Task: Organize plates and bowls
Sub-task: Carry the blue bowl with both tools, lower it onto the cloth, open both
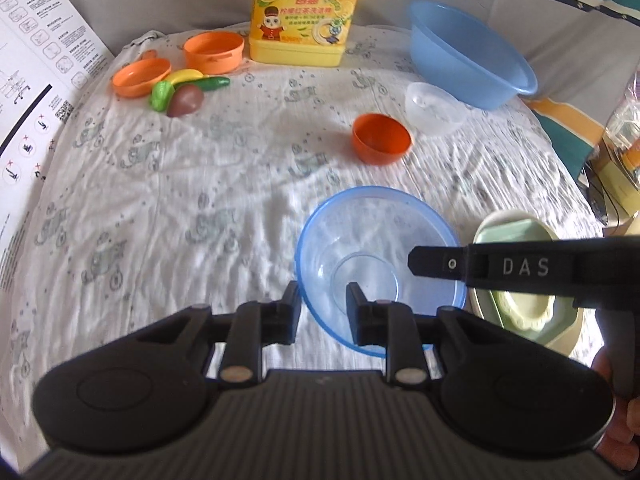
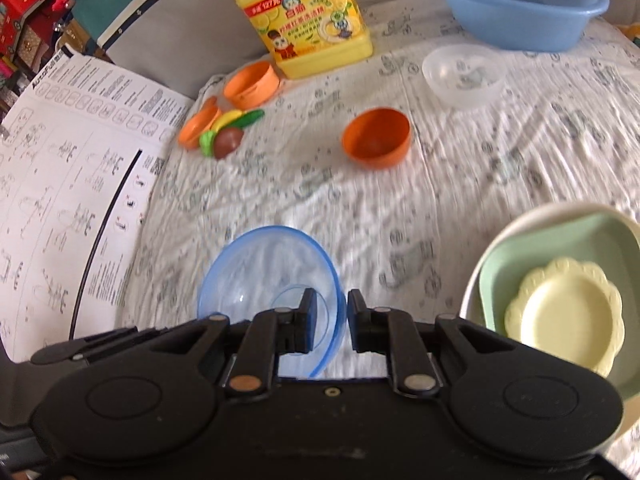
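Right wrist view: clear blue bowl (image 2: pixel 272 280) is straddled at its 3 o'clock rim by right gripper (image 2: pixel 330 322), fingers narrow. Left gripper (image 1: pixel 324 312) fingers straddle its 7 o'clock rim, on the cloth-covered counter (image 1: pixel 200 200).

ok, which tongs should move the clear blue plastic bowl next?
Right, probably: right tongs straddle the rim of the clear blue plastic bowl, beside the green plate stack. Left tongs straddle it too, farther away.

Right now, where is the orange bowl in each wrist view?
Left wrist: the orange bowl sits right of centre, upper half, just left of the frosted bowl.
Right wrist: orange bowl at centre, upper half.
Shared landmark: the yellow detergent jug, top centre.
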A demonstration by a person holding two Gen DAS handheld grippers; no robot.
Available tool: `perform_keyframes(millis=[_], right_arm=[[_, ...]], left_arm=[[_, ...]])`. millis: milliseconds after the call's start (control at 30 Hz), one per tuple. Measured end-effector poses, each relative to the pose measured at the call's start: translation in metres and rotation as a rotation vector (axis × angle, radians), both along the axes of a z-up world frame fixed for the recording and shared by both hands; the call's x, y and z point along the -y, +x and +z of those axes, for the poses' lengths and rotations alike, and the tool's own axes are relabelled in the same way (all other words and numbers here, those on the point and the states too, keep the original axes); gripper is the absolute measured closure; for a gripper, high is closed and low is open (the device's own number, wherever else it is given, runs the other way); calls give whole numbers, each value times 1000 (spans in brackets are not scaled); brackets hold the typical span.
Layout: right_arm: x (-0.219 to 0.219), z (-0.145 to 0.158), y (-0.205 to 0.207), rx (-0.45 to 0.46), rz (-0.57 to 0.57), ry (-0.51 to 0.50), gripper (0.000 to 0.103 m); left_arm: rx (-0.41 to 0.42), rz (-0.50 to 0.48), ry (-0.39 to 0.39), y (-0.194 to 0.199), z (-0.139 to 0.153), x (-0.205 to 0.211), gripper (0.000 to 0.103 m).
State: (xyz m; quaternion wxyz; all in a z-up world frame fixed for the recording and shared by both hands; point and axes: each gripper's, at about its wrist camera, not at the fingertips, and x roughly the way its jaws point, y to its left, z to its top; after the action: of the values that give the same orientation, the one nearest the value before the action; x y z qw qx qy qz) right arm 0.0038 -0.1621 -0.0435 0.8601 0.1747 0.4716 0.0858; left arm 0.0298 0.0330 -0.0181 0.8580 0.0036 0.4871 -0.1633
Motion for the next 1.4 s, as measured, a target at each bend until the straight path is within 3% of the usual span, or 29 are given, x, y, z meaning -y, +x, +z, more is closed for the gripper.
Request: perform_keyframes(millis=[833, 867, 900, 933, 967, 1000, 1033, 1167, 1400], right_arm=[[-6, -24, -9, -88, 22, 11, 78], [-6, -24, -9, -87, 21, 9, 73], [-6, -24, -8, -84, 18, 7, 55], [-4, -24, -8, -78, 13, 4, 41], [-3, -22, -8, -68, 4, -1, 18], [-2, -20, -9, -52, -4, -7, 9], [0, -18, -9, -38, -9, -14, 9], [4, -16, -7, -33, -32, -16, 0], [7, -17, -7, -41, -45, -4, 0]], left_arm=[[-61, -13, 13, -11, -29, -6, 76], [-59, -11, 14, -11, -29, -6, 73], [-54, -5, 20, -11, -29, -6, 59], [-43, 4, 31, -11, -29, -6, 35], [-25, 17, 48, -12, -29, -6, 25], [-5, 28, 64, -13, -28, -6, 10], [9, 36, 76, -13, -27, -7, 5], [-10, 62, 67, -9, -29, -13, 1], [-30, 86, 54, -5, -32, -19, 0]])
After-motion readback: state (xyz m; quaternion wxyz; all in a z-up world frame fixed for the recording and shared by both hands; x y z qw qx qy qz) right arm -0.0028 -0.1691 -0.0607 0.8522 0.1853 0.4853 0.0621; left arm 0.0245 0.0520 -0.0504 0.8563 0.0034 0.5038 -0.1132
